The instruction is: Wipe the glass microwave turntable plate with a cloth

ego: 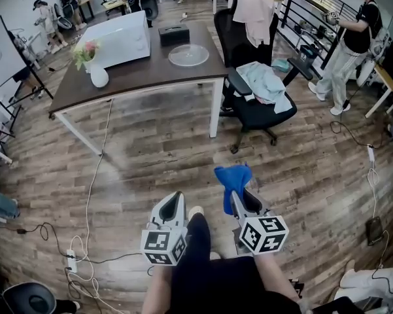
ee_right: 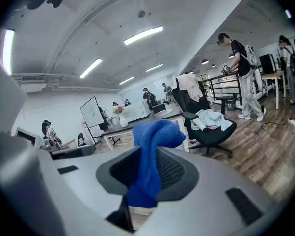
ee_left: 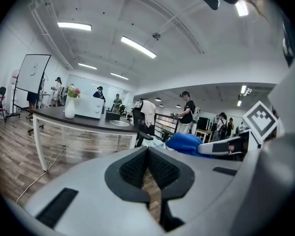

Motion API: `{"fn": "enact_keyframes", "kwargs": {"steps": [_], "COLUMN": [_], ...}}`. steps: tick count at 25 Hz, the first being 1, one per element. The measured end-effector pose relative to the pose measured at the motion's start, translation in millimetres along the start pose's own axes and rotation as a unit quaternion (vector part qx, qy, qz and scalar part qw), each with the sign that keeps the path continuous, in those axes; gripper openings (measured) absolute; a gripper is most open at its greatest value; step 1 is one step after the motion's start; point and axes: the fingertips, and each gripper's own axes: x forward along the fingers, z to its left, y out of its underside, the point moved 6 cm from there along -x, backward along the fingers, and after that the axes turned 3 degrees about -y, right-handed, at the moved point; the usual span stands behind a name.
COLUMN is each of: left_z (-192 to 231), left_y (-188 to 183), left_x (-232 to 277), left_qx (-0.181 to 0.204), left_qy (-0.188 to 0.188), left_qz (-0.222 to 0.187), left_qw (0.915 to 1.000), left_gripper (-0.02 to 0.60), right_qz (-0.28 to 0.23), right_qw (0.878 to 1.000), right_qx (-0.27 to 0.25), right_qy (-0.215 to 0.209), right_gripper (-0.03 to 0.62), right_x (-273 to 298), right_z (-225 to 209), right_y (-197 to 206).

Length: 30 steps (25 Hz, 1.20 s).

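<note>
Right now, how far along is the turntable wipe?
Done: the blue cloth is clamped in the right gripper. In hand: nothing more; the left gripper is shut and empty, and both grippers hang over the floor, well short of the table. Left: reach the glass plate, lying on the table beside the microwave, and wipe it. No contact yet.

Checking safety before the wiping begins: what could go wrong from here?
The blue cloth is only pinched in the right gripper, most of it bunched above; it could pull free under wiping pressure. The glass plate lies loose near the table corner; unsteadied, a push might slide it off. Cables trail over the floor towards the table, a possible trip.
</note>
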Motion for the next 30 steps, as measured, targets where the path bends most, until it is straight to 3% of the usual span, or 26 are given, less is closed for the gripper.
{"fn": "enact_keyframes", "kwargs": {"steps": [16, 30], "left_z": [88.6, 144.6], "left_y": [-63.7, -98.5], "left_x": [137.1, 208.9], "left_qx": [-0.001, 0.009], "left_qy": [-0.002, 0.013], "left_qz": [0.014, 0.013], "left_qw": [0.9999, 0.9998], "left_gripper": [0.005, 0.005], "right_qz": [0.0, -0.003], "right_qw": [1.0, 0.999], "right_qx": [0.005, 0.02], "right_qy": [0.029, 0.046], "right_gripper": [0.081, 0.081], "right_x": [146.5, 228.7], "right_z": [-38.6, -50.8], "right_y": [-93.4, -128.4]}}
